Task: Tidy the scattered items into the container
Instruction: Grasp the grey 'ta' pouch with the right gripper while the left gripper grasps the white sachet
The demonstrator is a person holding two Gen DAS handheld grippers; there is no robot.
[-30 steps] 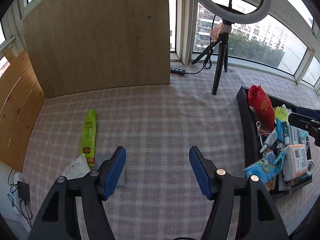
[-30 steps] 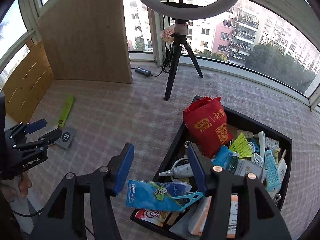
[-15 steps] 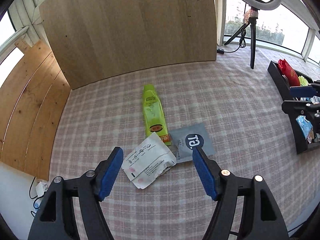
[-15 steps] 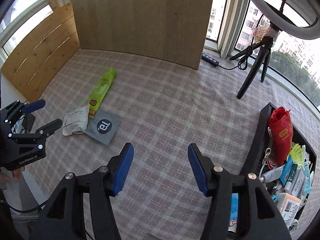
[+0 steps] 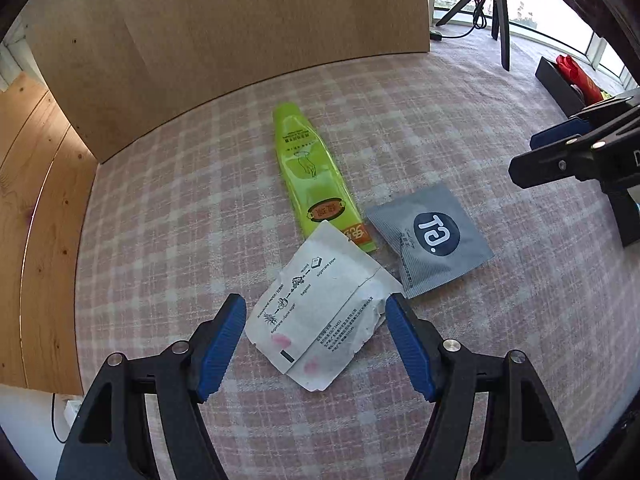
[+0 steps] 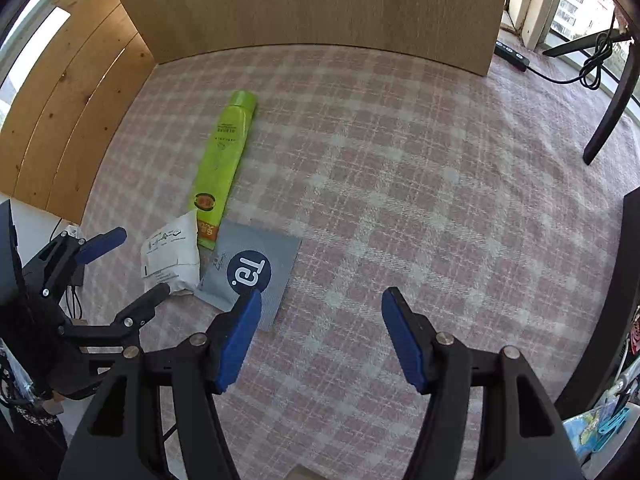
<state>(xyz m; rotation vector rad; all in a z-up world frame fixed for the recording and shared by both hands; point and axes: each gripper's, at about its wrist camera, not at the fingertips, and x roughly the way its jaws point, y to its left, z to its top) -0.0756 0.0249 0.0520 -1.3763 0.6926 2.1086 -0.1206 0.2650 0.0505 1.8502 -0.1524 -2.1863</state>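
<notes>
Three items lie together on the checked cloth: a green tube (image 5: 311, 176) (image 6: 222, 159), a white paper packet (image 5: 323, 307) (image 6: 171, 254) overlapping its lower end, and a grey sachet (image 5: 431, 239) (image 6: 251, 270) with a dark round logo. My left gripper (image 5: 316, 346) is open, its blue fingers either side of the white packet, just short of it. My right gripper (image 6: 321, 334) is open and empty, its left finger over the grey sachet's near edge. The black container (image 5: 557, 84) (image 6: 600, 336) stands far right, holding several items.
A tall wooden board (image 5: 240, 24) stands behind the items and wooden planks (image 5: 36, 216) line the left side. A black tripod (image 5: 500, 20) and a power strip (image 6: 512, 56) with its cable stand at the back right.
Both grippers have swung left from the container to the scattered items and come closer and lower. The left now brackets the white packet; the right is at the grey sachet. Both stayed open.
</notes>
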